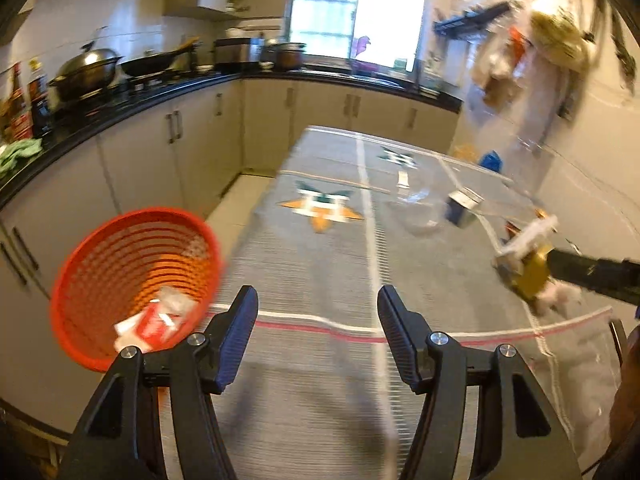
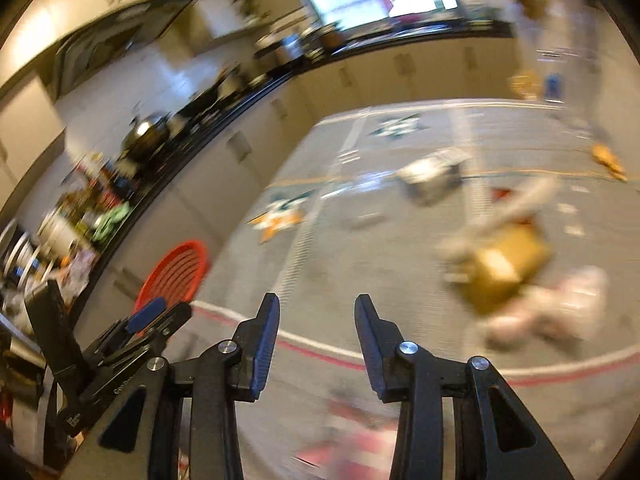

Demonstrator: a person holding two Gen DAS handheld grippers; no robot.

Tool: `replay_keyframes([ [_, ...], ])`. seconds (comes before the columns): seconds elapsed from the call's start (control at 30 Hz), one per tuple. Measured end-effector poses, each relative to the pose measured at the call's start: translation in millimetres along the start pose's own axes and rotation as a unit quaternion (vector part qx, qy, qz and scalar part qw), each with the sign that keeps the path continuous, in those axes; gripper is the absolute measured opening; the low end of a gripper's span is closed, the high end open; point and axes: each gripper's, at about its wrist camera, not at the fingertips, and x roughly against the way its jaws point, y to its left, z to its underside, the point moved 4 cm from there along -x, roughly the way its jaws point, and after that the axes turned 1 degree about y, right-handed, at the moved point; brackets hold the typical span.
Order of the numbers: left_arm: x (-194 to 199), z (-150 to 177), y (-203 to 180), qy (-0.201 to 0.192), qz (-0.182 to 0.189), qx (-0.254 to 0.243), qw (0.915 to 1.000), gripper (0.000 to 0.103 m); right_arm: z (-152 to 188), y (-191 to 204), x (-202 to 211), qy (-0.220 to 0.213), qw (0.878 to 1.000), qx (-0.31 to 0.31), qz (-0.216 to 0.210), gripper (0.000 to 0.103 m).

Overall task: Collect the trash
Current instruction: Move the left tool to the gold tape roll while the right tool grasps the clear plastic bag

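Observation:
A red mesh basket [image 1: 132, 280] stands off the table's left edge and holds a red-and-white wrapper [image 1: 154, 324] and crumpled white paper. My left gripper [image 1: 318, 300] is open and empty above the near end of the table, right of the basket. My right gripper [image 2: 316, 312] is open and empty; the view is blurred. A gold box with white scraps [image 2: 504, 268] lies on the table to its right and also shows in the left wrist view [image 1: 528, 272]. A small blue-and-white carton [image 1: 462, 208] lies further back. The basket shows in the right wrist view [image 2: 176, 276] too.
The table [image 1: 312, 264] has a grey striped cloth under clear plastic. A clear plastic piece [image 1: 418, 212] lies mid-table. A black counter [image 1: 120, 108] with woks and bottles runs along the left and back. Bags hang on the right wall [image 1: 552, 36].

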Motion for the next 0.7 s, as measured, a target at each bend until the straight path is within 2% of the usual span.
replay_keyframes([
  [0.1, -2, 1, -26, 0.002, 0.008, -0.024, 0.9997, 0.061, -2, -49, 36, -0.038, 0.998, -0.038, 0.040, 0.043],
  [0.17, -4, 3, -41, 0.006, 0.015, -0.036, 0.9992, 0.062, -4, -83, 54, -0.057, 0.993, -0.067, 0.074, 0.050],
  [0.27, -9, 4, -64, 0.018, 0.030, -0.050, 0.9981, 0.062, -6, -125, 63, -0.066, 0.985, -0.096, 0.125, 0.052],
  [0.4, -14, 4, -95, 0.027, 0.040, -0.079, 0.9957, 0.062, -6, -158, 46, -0.040, 0.984, -0.139, 0.103, 0.052],
  [0.57, -14, -1, -118, 0.035, 0.062, -0.100, 0.9924, 0.070, 0, -174, 11, 0.000, 0.984, -0.167, 0.053, 0.052],
  [0.6, -15, -2, -123, 0.036, 0.066, -0.106, 0.9916, 0.070, 2, -173, 7, 0.005, 0.985, -0.166, 0.045, 0.050],
  [0.63, -15, -2, -127, 0.036, 0.067, -0.110, 0.9911, 0.070, 3, -170, 5, 0.002, 0.986, -0.161, 0.038, 0.042],
  [0.7, -17, -2, -137, 0.037, 0.070, -0.121, 0.9895, 0.072, 3, -165, 3, 0.001, 0.989, -0.146, 0.031, 0.038],
])
